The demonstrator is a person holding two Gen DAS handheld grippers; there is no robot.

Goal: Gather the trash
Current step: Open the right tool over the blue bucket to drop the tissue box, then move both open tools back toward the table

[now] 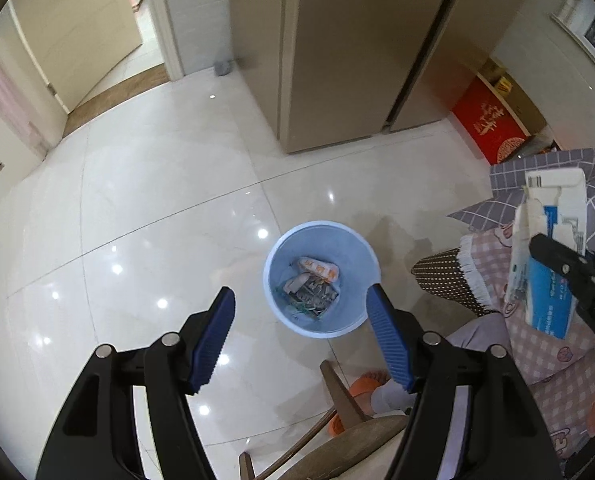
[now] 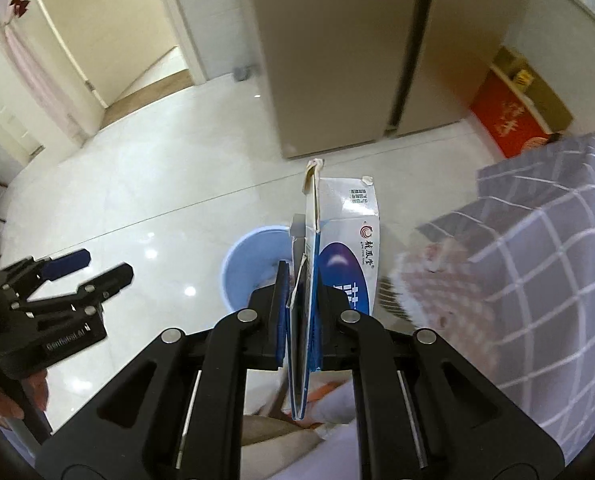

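Note:
A light blue trash bin [image 1: 321, 280] stands on the white tile floor with several wrappers [image 1: 311, 286] at its bottom. My left gripper [image 1: 301, 300] hangs above the bin, open, nothing between its blue pads. My right gripper [image 2: 302, 280] is shut on a flattened white and blue carton [image 2: 345, 240], held edge-on above the bin [image 2: 249, 264]. In the left wrist view that carton [image 1: 549, 248] shows at the right in the right gripper [image 1: 565, 268]. The left gripper [image 2: 93, 268] shows at the left in the right wrist view, open.
A tall beige cabinet [image 1: 337, 60] stands behind the bin. A table with a grey checked cloth [image 2: 537, 240] is at the right, a red box [image 1: 489, 124] beyond it. A wooden chair [image 1: 337, 392] and a person's foot in an orange slipper [image 1: 367, 386] lie below. A doorway [image 1: 97, 40] opens far left.

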